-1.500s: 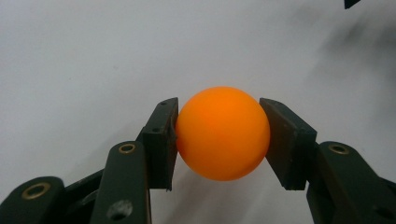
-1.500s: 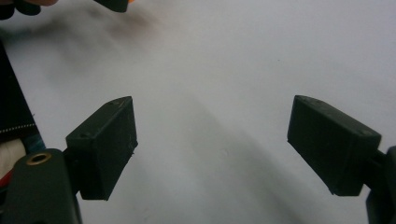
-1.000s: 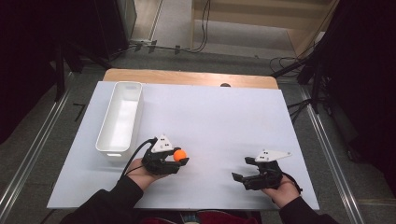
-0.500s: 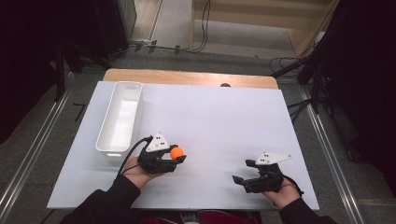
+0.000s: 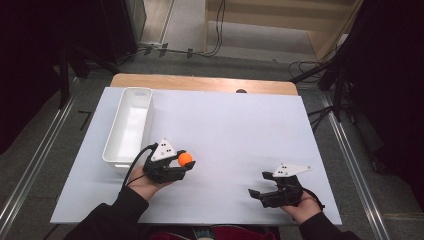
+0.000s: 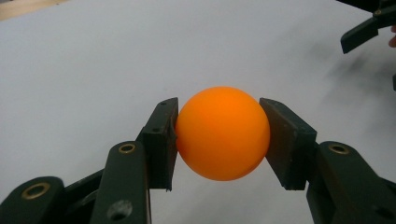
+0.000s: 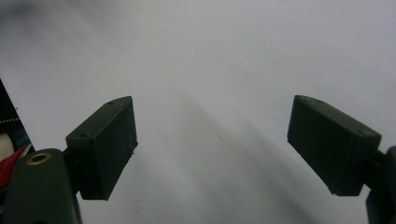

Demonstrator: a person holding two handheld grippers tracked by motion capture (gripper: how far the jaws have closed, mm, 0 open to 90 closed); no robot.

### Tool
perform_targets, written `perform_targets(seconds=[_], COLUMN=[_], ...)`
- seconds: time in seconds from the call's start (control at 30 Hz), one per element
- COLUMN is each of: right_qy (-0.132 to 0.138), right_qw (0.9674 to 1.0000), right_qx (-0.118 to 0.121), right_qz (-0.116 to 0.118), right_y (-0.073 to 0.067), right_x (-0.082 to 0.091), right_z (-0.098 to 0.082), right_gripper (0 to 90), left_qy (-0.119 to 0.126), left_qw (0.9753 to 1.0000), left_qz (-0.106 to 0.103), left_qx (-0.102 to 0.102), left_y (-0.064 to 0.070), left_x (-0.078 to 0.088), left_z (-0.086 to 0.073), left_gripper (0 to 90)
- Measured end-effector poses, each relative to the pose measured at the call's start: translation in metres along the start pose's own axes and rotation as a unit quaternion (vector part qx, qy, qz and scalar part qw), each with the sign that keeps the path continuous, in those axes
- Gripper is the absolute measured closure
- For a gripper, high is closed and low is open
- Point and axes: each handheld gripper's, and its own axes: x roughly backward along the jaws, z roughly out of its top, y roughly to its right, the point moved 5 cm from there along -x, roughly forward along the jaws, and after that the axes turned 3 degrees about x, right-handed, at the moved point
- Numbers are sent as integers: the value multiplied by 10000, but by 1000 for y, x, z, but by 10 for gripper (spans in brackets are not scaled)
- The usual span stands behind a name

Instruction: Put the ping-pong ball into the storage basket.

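Squarely between two black jaws, one orange ball [image 6: 223,133], clamped from both sides by the left gripper [image 5: 186,165], low and left of centre in the high view. Just up-left of it, one white bin [image 5: 128,127], long and narrow. Over at lower right, the right gripper [image 5: 256,185], jaws spread wide with nothing between. Beneath both, one bench [image 5: 230,125] under a white sheet. Two hands, two grippers, well apart.

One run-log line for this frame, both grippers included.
left gripper: shut on orange ball | right gripper: open, nothing between jaws | white bin: far left on white table
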Motion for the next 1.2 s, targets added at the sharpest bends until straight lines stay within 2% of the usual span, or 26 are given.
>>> perform_targets(seconds=[0.57,1.07,1.2], right_qy=[26,27,-3], right_qw=[10000,10000,10000], right_qx=[28,58,68], right_qz=[-90,-55,-64], right_y=[1,0,0], right_x=[2,1,1], right_z=[0,0,0], right_gripper=[145,145,145], left_qy=[120,21,58], left_qw=[9998,9998,9997], left_qz=[76,85,119], left_qx=[127,178,214], left_y=[-9,-18,-21], left_x=[10,19,21], left_z=[4,6,7], left_gripper=[496,495,495])
